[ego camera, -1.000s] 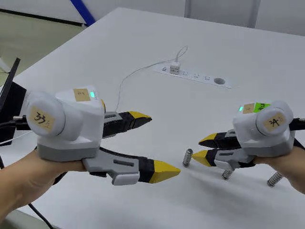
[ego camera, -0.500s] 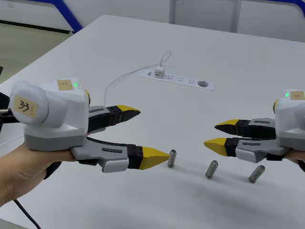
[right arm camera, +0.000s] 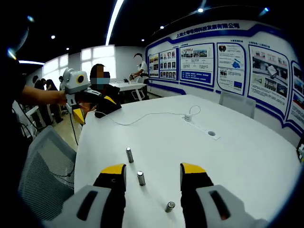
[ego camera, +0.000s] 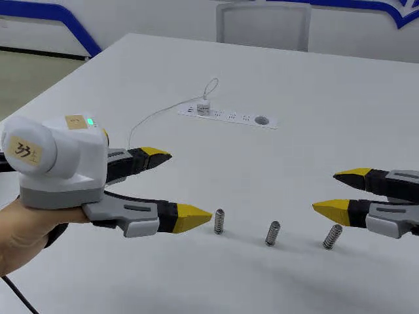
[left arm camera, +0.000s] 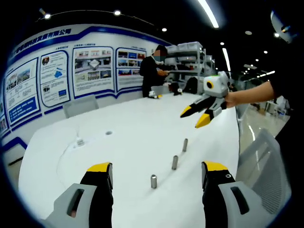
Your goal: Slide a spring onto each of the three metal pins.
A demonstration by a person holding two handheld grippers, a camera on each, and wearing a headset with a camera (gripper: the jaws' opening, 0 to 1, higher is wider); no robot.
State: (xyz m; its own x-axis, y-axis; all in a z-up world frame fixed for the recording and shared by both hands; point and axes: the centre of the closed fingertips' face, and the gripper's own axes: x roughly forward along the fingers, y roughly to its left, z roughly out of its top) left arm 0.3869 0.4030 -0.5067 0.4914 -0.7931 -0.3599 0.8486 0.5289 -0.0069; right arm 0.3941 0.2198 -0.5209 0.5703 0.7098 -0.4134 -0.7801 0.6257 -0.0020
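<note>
You've pulled your right gripper (ego camera: 325,191) back to the right edge, jaws apart and empty like your left gripper (ego camera: 190,185), and three springs (ego camera: 273,233) stand upright at lower centre, so the task looks finished.

Smooth white tabletop (ego camera: 314,98) with a soft satin sheen, and on it three small coiled springs (ego camera: 273,233) of bare grey metal, ribbed and a bit shiny. Moulded plastic all over the left gripper (ego camera: 188,185): matt white shell, grey underside, black jaws with smooth yellow tips, plus a tan paper sticker (ego camera: 23,150) on the round end; same black-and-yellow plastic on the right gripper (ego camera: 326,191). Also a slim white plastic power strip (ego camera: 229,116) with a smooth white cable (ego camera: 157,114), and a grey mesh chair back (right arm camera: 38,161) in the right gripper view.
</note>
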